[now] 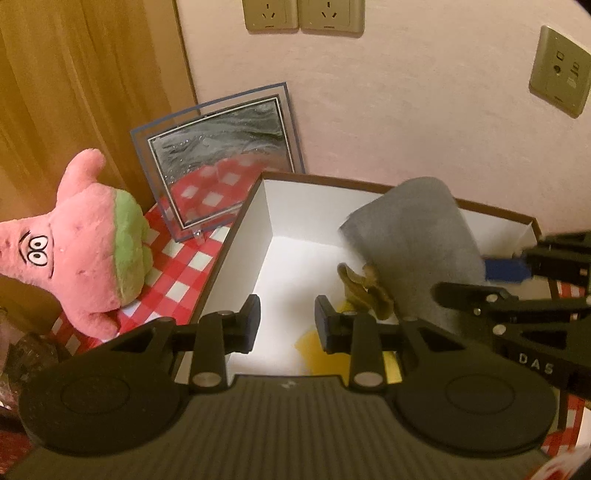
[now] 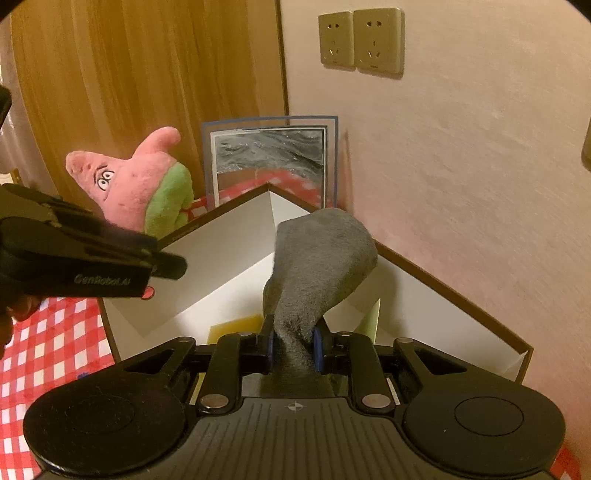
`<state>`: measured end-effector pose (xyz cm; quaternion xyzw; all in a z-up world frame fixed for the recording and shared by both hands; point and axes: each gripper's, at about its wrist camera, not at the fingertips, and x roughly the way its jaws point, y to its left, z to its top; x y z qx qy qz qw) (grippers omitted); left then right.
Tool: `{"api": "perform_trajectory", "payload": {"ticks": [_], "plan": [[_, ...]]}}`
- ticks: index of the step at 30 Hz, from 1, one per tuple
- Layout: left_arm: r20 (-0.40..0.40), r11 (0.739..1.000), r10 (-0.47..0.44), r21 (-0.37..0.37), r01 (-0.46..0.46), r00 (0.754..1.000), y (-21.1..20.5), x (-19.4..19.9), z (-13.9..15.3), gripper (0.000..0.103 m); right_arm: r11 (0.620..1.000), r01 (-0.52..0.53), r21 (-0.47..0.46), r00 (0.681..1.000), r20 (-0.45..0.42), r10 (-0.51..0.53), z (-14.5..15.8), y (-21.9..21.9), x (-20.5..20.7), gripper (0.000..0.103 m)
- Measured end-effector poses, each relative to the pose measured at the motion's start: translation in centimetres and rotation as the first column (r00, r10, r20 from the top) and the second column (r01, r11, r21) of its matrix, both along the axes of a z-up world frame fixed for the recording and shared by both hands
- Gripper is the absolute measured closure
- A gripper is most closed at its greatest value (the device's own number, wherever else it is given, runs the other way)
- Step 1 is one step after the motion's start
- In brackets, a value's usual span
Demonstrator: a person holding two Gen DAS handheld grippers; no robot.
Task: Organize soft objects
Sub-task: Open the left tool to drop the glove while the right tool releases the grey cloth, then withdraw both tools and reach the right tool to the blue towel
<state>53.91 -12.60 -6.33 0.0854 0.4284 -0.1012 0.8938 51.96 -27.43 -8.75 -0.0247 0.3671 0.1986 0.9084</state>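
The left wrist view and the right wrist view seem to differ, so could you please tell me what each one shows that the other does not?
Only the left wrist view shows the brown item on the box floor, a third wall plate and the left gripper's empty jaws.

Only the right wrist view shows the grey cloth passing between the right gripper's pads.

Both show the box, the pink plush, the picture frame, the checked tablecloth, the yellow item and two sockets.

"das" on right gripper [image 1: 517,271]; "genrobot.ai" on left gripper [image 2: 168,264]
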Motion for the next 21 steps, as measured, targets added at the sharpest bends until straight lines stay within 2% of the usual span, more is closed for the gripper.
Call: {"api": "perform_trajectory", "payload": {"ticks": [2, 4, 13, 21], "plan": [[-0.005, 1.0, 0.0, 0.0, 0.0, 1.0, 0.2, -0.3, 0.1, 0.073, 1.0, -0.007, 0.002, 1.0, 0.023, 0.007, 0.3, 0.1, -0.3, 0.047], [-0.006, 1.0, -0.004, -0.002, 0.004, 1.0, 0.3, -0.7, 0.3, 0.073, 1.0, 0.0, 0.0, 0.999, 0.051, 0.0, 0.6, 0.0, -0.8, 0.034], [-0.016, 1.0, -0.013, -0.006, 0.013, 1.0, 1.1, -3.4, 0.8, 0.072, 1.0, -0.008, -0.015, 0.999, 0.038, 0.009, 1.3, -0.4, -2.9, 0.034], [-0.014, 0.999, -0.018, -0.035, 0.018, 1.0, 1.3, -6.5, 2.0, 0.071, 0.999, 0.032, 0.024, 0.999, 0.02, -0.032, 2.2, -1.7, -6.0, 0.033]]}}
